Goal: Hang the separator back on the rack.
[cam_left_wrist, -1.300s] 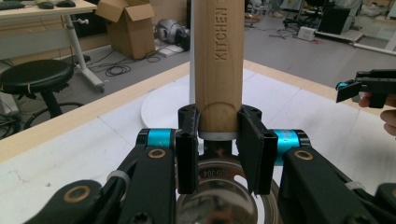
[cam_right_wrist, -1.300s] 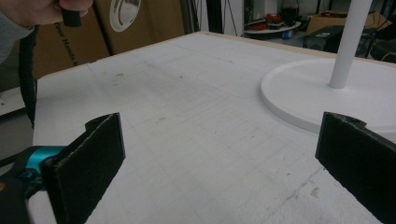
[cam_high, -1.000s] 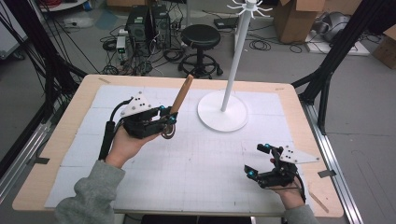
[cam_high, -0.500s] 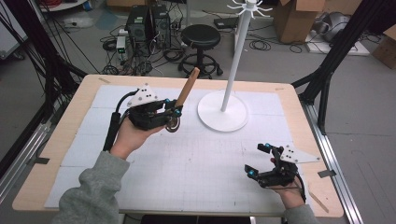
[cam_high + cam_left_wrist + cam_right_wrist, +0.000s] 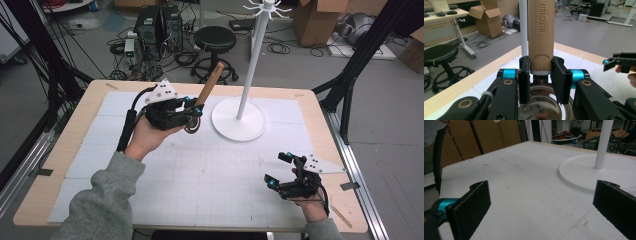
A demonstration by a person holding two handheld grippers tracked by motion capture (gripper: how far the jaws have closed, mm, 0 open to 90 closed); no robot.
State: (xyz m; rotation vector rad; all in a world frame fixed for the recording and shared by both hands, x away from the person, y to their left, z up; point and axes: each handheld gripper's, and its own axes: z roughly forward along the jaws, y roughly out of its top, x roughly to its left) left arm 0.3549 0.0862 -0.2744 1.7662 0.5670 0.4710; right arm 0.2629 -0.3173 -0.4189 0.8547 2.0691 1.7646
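Clamping down on the wooden handle (image 5: pixel 541 35) of a kitchen utensil, the left gripper (image 5: pixel 192 111) is holding it up off the table (image 5: pixel 60 155) with the handle tilting up and away, just left of the white stand (image 5: pixel 239 118); the utensil's metal end (image 5: pixel 541 105) is sitting right below the jaws. The right gripper (image 5: pixel 281 170) is hanging out near the front right of the table with its jaws spread wide and nothing between them, well apart from the stand's round base (image 5: pixel 584 173).
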